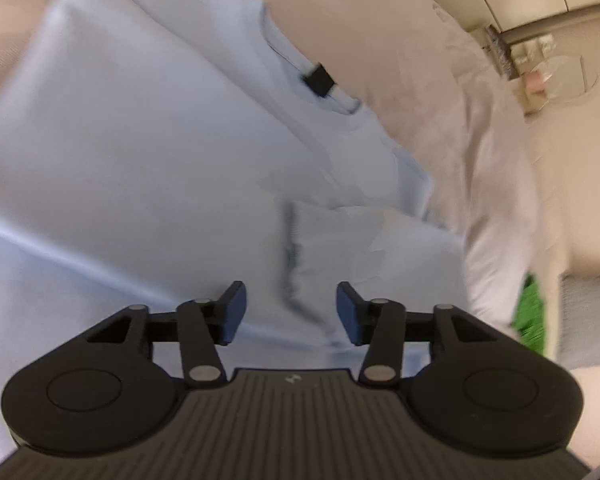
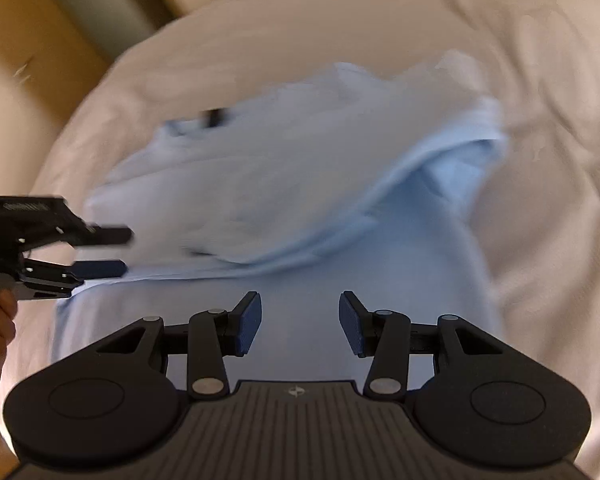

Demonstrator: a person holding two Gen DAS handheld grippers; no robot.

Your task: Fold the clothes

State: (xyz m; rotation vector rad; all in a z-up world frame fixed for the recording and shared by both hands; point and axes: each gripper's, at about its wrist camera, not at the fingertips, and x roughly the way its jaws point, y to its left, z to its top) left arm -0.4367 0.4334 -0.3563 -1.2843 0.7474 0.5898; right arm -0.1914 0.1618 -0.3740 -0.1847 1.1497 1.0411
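Claws (image 1: 291,307) (image 2: 300,322) gape empty over pale blue T-shirt (image 1: 140,160) on bed (image 2: 540,80).

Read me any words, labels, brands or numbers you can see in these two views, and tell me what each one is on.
No text can be read.
Black neck tag inside the light blue T-shirt collar: no readable print.
Small emblem on the left gripper body: a logo, no letters.
Same emblem on the right gripper.
Items on the shelf: too blurred.
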